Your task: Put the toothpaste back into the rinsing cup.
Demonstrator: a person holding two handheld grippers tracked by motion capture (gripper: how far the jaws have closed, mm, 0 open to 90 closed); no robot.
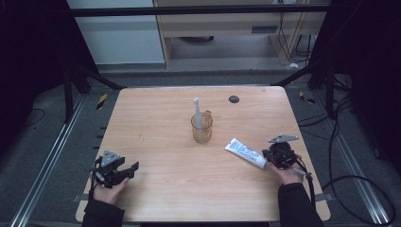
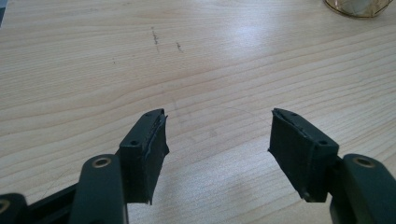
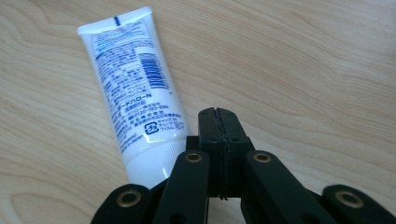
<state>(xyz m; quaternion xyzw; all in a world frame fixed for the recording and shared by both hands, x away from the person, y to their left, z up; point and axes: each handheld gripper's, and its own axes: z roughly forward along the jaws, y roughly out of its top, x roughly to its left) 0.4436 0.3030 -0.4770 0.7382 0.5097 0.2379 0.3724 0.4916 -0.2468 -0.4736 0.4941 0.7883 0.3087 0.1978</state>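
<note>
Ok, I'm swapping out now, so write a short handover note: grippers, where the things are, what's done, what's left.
Left gripper: open, empty, low over the table's near-left part.
Right gripper: jaws shut on each other, nothing between them, right beside the cap end of the toothpaste tube.
Toothpaste tube: lying flat on the table, near-right of the cup, not gripped.
Cup: amber, upright mid-table, with a white toothbrush standing in it.
Done: toothbrush is in the cup.
Left: probably open the right jaws, grip the tube and take it to the cup.
</note>
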